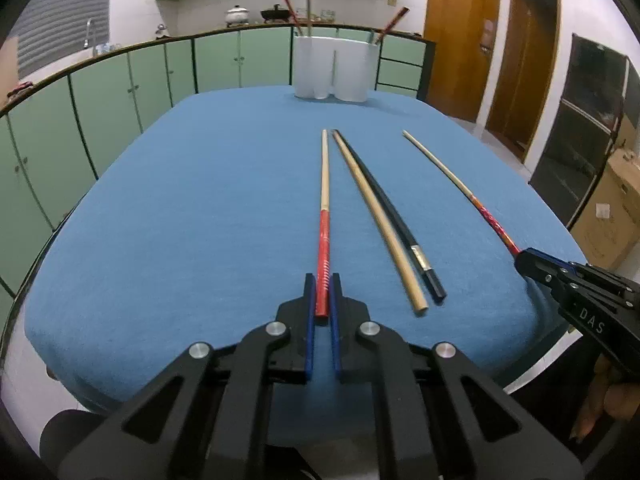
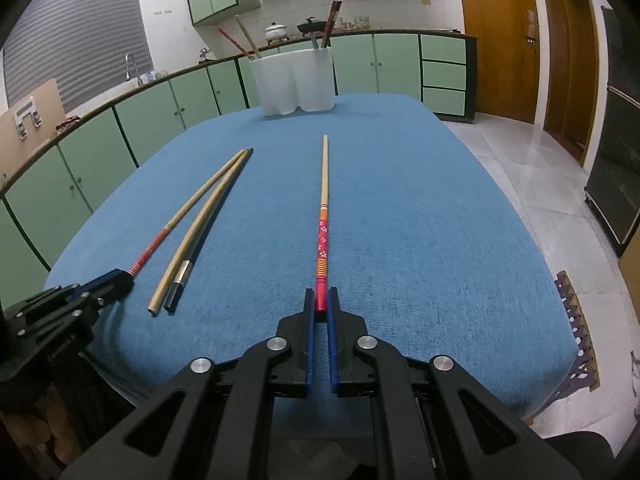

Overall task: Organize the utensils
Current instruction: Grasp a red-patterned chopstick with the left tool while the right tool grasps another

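Note:
My left gripper [image 1: 322,280] is shut on the red end of a red-striped chopstick [image 1: 325,200] that lies on the blue table; it also shows in the right wrist view [image 2: 192,204]. My right gripper [image 2: 319,294] is shut on the red end of a floral red chopstick [image 2: 323,216], seen too in the left wrist view [image 1: 452,176]. Between them lie a plain wooden chopstick [image 1: 376,216] and a black chopstick [image 1: 400,224], side by side. A white multi-compartment holder [image 1: 335,67] at the far edge holds several chopsticks.
The blue cloth-covered table [image 1: 180,220] has its near edge just under both grippers. Green cabinets and a counter run behind and to the left. Wooden doors [image 1: 460,40] and cardboard boxes [image 1: 612,216] stand to the right.

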Motion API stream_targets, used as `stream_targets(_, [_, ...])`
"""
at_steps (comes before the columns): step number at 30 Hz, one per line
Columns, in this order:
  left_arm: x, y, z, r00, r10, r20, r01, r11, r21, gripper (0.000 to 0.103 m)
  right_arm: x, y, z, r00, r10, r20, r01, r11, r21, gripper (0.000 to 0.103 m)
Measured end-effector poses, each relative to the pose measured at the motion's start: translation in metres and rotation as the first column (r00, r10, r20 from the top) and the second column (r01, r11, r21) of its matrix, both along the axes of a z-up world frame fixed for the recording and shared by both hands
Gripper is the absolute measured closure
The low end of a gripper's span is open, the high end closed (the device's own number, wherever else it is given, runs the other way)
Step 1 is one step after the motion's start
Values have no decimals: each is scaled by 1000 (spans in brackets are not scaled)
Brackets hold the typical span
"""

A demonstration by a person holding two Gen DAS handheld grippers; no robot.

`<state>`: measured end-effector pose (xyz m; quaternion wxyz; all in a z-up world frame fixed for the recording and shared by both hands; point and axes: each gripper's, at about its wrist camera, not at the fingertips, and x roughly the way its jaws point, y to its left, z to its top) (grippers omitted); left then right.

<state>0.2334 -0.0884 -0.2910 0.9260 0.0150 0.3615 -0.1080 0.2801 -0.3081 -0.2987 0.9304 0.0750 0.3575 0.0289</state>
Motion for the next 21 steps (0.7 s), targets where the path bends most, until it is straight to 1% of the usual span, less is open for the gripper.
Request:
stream_targets(4, [-1, 11, 3, 999, 51, 5, -51, 999, -6, 97, 1, 6, 1, 1000, 14, 2, -14, 1000, -12, 97])
stream_targets(6, [-2, 12, 2, 998, 61, 1, -61, 998, -5, 97, 0, 12, 1, 1000, 27, 3, -27, 999, -18, 97])
stream_targets(10, [-3, 9, 0, 999, 49, 0, -49, 999, 12, 96, 0, 15, 2, 999, 34, 6, -34, 999, -26, 96])
stream_targets(11, [-3, 9, 0, 999, 50, 3, -50, 999, 13, 92, 0, 15, 2, 1000, 29, 7, -29, 999, -28, 96])
stream_targets(12, [-2, 11, 0, 999, 54, 3, -54, 998, 16, 80, -1, 16, 2, 1000, 26, 8, -25, 999, -30, 96])
stream_targets(14, [-1, 14, 0, 997, 72, 8, -72, 997, 13, 64, -2, 17, 1, 1000, 24, 9, -24, 999, -32, 94])
stream_targets(16, [2, 16, -1, 997, 75, 2, -75, 997, 10, 64, -2, 19, 1, 1000, 26, 12, -25, 999, -39, 93])
stream_targets(18, [4, 16, -1, 998, 69, 5, -69, 998, 12, 66, -1, 19, 1, 1000, 26, 12, -26, 999, -39, 93])
stream_targets(19, [5, 16, -2, 998, 64, 6, -64, 998, 8, 71, -1, 19, 1, 1000, 27, 12, -26, 999, -40, 93])
stream_targets(20, [6, 16, -2, 999, 51, 2, -51, 999, -1, 91, -1, 19, 1, 1000, 27, 10, -26, 999, -42, 94])
stream_targets(21, [7, 15, -2, 999, 41, -3, -41, 999, -5, 98, -1, 19, 1, 1000, 26, 9, -25, 999, -41, 95])
